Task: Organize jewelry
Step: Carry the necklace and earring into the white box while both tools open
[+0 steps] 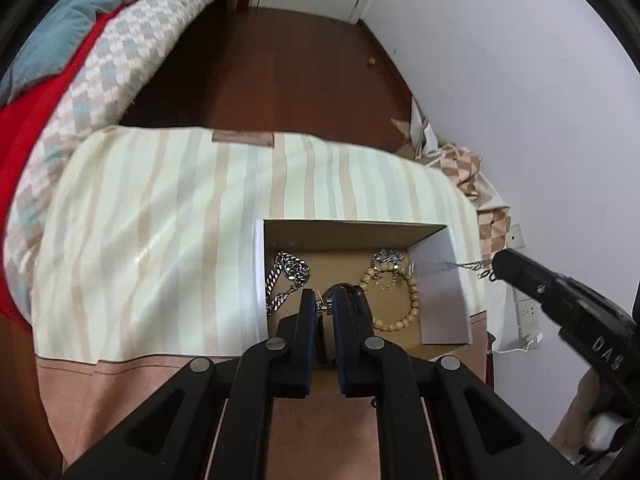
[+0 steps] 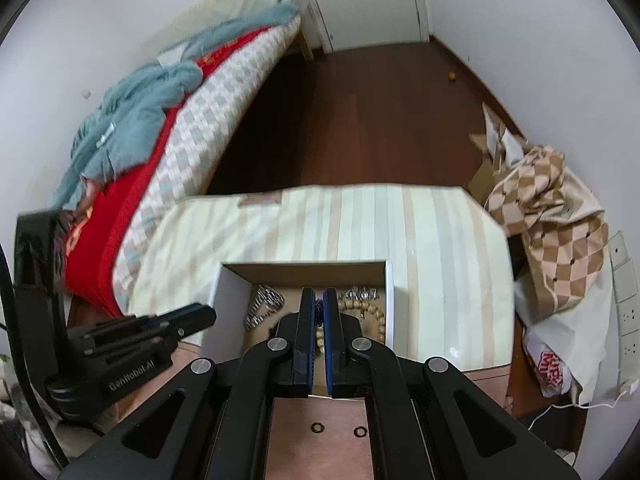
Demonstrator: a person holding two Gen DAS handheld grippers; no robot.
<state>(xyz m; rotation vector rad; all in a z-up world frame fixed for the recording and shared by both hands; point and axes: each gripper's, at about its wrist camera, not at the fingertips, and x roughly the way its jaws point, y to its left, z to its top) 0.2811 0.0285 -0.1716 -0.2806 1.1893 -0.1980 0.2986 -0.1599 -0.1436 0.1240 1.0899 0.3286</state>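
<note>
The left tongs [image 1: 325, 307] are clamped narrow on a small metal piece of jewelry, a clasp or ring with a dark loop [image 1: 335, 289] behind it, held over the near part of the cardboard box [image 1: 352, 232]. The right tongs [image 2: 319, 303] are pinched on a thin dark chain [image 2: 319, 312] that hangs between their blue pads; in the left wrist view a fine silver chain [image 1: 466, 266] runs from their tip across the box's right wall, so they hold it just outside that wall.

The box is shallow and open-topped, with white outer walls, and it stands on the striped cloth [image 1: 160, 220] covering the tabletop. Inside the box, a heavy silver curb chain [image 1: 286, 280] lies heaped at the left, a bracelet of pale wooden beads [image 1: 394, 296] lies in a ring at the right, and a small silver cluster [image 1: 386, 257] sits against the far wall, just beyond the beads. The left tongs hang between the curb chain and the beads.
</note>
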